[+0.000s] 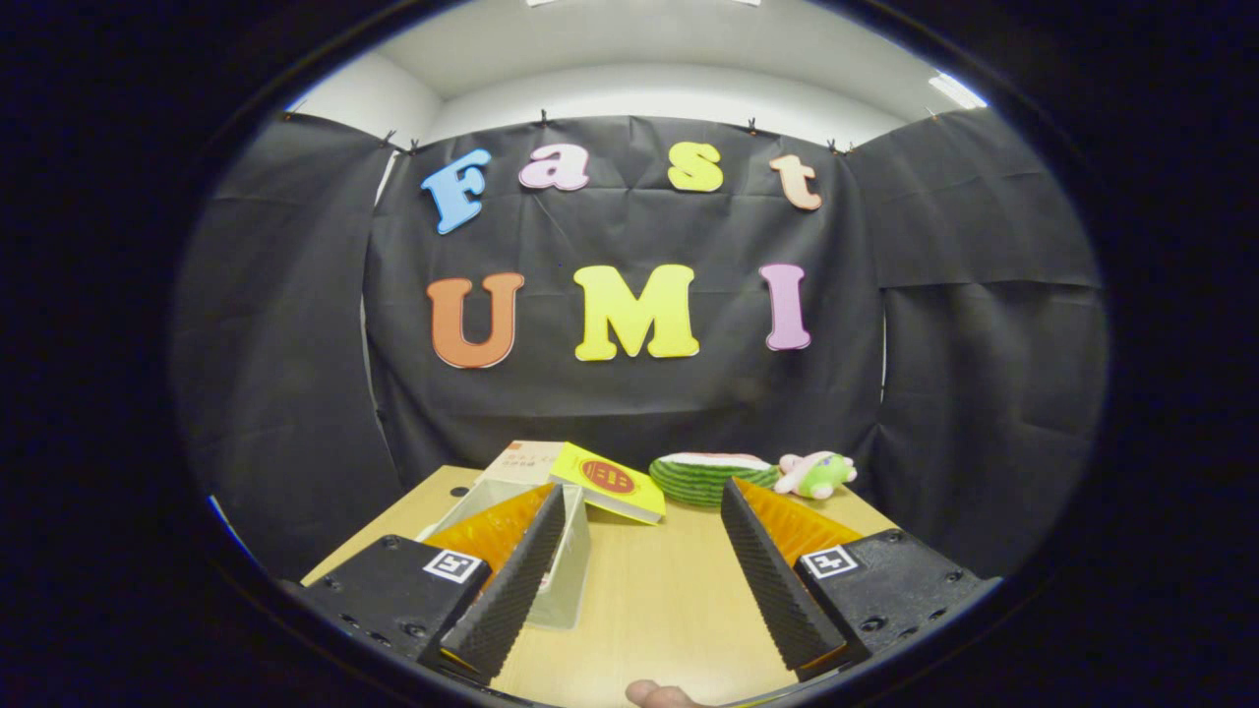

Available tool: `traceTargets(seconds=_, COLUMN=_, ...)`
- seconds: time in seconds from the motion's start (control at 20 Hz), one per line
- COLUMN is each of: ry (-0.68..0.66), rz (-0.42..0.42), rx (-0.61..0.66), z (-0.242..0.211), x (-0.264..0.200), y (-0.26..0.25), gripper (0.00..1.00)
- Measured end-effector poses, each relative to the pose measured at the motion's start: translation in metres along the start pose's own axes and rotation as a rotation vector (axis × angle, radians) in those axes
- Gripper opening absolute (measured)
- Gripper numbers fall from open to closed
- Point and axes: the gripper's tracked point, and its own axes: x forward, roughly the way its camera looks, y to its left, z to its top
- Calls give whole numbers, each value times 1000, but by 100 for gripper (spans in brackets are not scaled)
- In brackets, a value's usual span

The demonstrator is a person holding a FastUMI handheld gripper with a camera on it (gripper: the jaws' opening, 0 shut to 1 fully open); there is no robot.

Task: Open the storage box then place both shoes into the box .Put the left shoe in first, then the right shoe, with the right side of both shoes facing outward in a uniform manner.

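A wooden table (649,600) is seen beneath the gripper (644,560), stretching back to the black cloth wall (639,393) of the booth. On the table's left part a clear storage box (569,580) is found, partly hidden behind the left finger (521,580); its long axis is seen to run away from the camera toward the wall, and whether its lid is on cannot be told. The fingers are held spread wide apart, with nothing between them but bare tabletop, and the right finger (772,580) is seen well clear of the box. Beyond the box, a pale carton (521,462) is lying flat, and a yellow booklet (610,484) is propped against it, tilted down to the right. Farther right, near the wall, a watermelon-slice toy (708,477) is set, and just beside it a small plush toy (816,474) is resting. A fingertip (657,695) of a person is glimpsed below the gripper.
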Motion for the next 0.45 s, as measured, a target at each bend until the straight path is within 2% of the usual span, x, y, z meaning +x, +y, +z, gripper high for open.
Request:
traceTargets(seconds=0.2, ry=-40, rz=-27, rx=-36, z=3, x=-5, y=-4, gripper=100)
traceTargets(seconds=0.45, ry=-58, rz=-22, rx=-24, z=2, x=-11, y=-4, gripper=100)
